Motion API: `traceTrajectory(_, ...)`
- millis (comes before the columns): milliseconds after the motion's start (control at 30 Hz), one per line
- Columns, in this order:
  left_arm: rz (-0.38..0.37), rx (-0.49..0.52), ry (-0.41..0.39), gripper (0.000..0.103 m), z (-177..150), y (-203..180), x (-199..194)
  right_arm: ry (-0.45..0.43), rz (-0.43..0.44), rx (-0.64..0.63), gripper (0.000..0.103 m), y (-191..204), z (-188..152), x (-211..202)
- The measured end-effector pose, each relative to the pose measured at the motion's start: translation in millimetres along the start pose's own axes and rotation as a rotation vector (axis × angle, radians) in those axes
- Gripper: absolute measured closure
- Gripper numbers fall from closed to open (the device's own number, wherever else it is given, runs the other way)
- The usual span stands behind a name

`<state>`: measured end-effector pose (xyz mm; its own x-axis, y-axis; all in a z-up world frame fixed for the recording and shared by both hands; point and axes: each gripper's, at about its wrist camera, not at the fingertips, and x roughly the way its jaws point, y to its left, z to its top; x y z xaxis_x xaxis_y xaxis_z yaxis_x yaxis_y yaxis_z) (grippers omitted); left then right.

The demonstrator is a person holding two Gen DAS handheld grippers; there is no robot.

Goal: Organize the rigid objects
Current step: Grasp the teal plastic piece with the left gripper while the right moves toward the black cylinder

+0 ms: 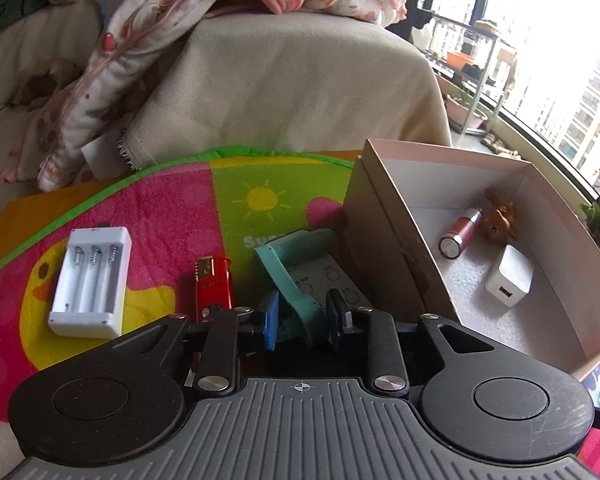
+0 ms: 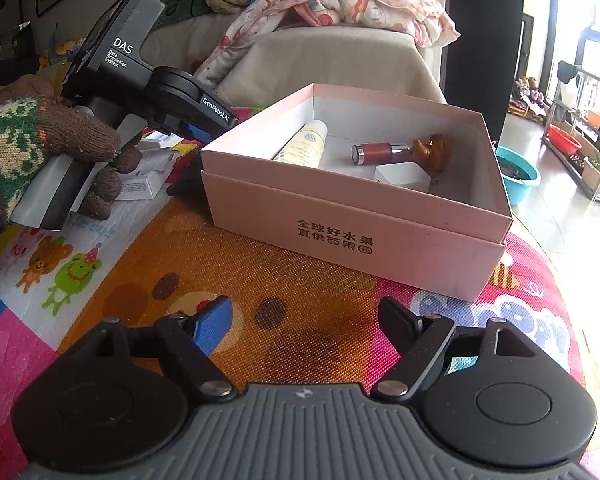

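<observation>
My left gripper is shut on a teal plastic piece, just left of the pink cardboard box. The teal piece hangs over a flat card printed with circles. On the mat to the left lie a red lighter and a white battery holder. Inside the box are a red tube, a brown figurine and a white charger cube. My right gripper hangs open over the orange part of the mat, in front of the box, with nothing between its fingers. A cream bottle also lies in the box.
The colourful play mat covers the table. A beige-covered sofa with a flowered blanket stands behind it. A gloved hand holds the left gripper's body. White packets lie under it. A teal basin stands on the floor at right.
</observation>
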<state>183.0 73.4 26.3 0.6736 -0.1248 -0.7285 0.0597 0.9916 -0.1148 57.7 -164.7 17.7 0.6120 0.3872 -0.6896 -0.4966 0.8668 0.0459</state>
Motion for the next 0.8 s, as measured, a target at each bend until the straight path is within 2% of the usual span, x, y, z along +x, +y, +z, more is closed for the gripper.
traceTrajectory(133, -0.048, 0.030, 0.021, 0.075, -14.5, -3.6, -15.0, 0.007, 0.000, 0.003, 0.023, 0.3, 0.1, 1.8)
traceTrajectory(367, -0.070, 0.081, 0.044, 0.075, -55.6, -11.1, -55.4, -0.003, 0.036, -0.035, 0.023, 12.4, 1.9, -2.3)
traceTrajectory(600, -0.087, 0.064, 0.055, 0.075, -86.4, -6.3, -85.9, 0.004, 0.134, -0.148, 0.022, 56.8, 12.2, 4.8)
traceTrajectory(800, -0.046, 0.009, 0.036, 0.074, -97.4, 19.3, -101.3, -0.026, 0.193, -0.294, 0.022, 102.2, 22.1, 13.5)
